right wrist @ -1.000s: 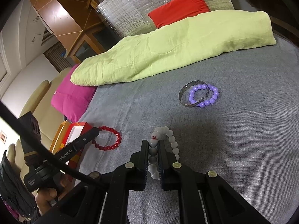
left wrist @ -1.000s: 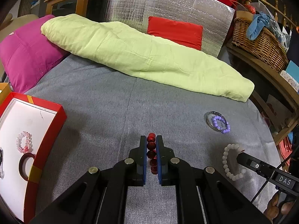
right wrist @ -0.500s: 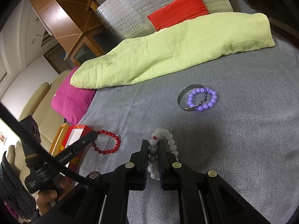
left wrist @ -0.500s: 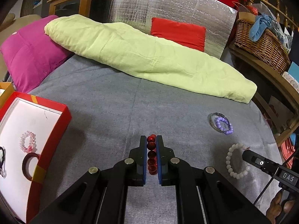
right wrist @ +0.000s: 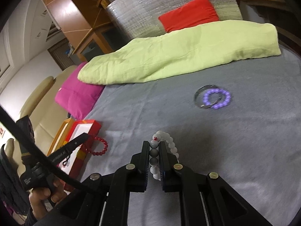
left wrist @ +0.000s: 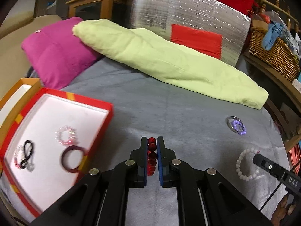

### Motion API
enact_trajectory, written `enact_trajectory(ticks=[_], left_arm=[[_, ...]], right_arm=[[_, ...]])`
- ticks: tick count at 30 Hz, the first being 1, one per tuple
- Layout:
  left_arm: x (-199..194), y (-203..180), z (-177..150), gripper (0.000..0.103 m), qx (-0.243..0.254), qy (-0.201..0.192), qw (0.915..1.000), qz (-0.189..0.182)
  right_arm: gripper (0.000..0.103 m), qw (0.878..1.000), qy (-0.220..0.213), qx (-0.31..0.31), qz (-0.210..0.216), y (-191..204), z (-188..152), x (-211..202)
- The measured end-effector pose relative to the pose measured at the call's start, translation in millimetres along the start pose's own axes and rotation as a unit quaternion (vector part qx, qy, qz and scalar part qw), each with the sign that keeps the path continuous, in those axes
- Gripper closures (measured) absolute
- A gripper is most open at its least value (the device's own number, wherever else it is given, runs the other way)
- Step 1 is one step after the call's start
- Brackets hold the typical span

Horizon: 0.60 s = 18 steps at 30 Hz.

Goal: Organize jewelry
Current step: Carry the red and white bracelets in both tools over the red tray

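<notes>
right claw [right wrist: 154,150] clamped on white bead bracelet [right wrist: 169,143] | left claw [right wrist: 82,138] holds red bead bracelet [right wrist: 97,147] beside red box [right wrist: 88,127] | purple bead bracelet [right wrist: 216,98] overlaps silver bangle [right wrist: 200,92] on grey bed [right wrist: 235,141]

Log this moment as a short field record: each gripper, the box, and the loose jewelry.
left gripper: shut on red bracelet
right gripper: shut on white bracelet
red box: open, on the grey bedspread, holds several pieces
purple bracelet: loose on the bedspread, overlapping the silver bangle
</notes>
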State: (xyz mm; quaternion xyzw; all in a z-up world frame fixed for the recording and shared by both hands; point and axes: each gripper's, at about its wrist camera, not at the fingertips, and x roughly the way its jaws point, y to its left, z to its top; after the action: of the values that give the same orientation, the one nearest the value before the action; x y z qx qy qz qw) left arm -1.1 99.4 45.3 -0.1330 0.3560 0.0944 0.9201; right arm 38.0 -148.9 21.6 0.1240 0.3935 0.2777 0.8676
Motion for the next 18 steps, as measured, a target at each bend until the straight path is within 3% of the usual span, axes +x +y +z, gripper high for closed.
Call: enact_trajectory(ticks=[6,11,18], left_arm=[[-24.9,43.0,0.5,0.093,-0.027,-0.015,0.9991,0.03],[-43.4,78.4,5.7,0.093,-0.028,-0.039,0.9961,0.074],[-48.8,143.2,16.9,0.093,-0.074,-0.052,0.9893,0.115]], right_arm=[[0.093,0.999,0.016,-0.025,0.023,47.1,-12.5,6.9],[0.093,0.996,0.028,-0.068,0.046,104.9,-12.4,20.6],[0.093,0.988,0.047,-0.116,0.085,186.0,-5.3,57.5]])
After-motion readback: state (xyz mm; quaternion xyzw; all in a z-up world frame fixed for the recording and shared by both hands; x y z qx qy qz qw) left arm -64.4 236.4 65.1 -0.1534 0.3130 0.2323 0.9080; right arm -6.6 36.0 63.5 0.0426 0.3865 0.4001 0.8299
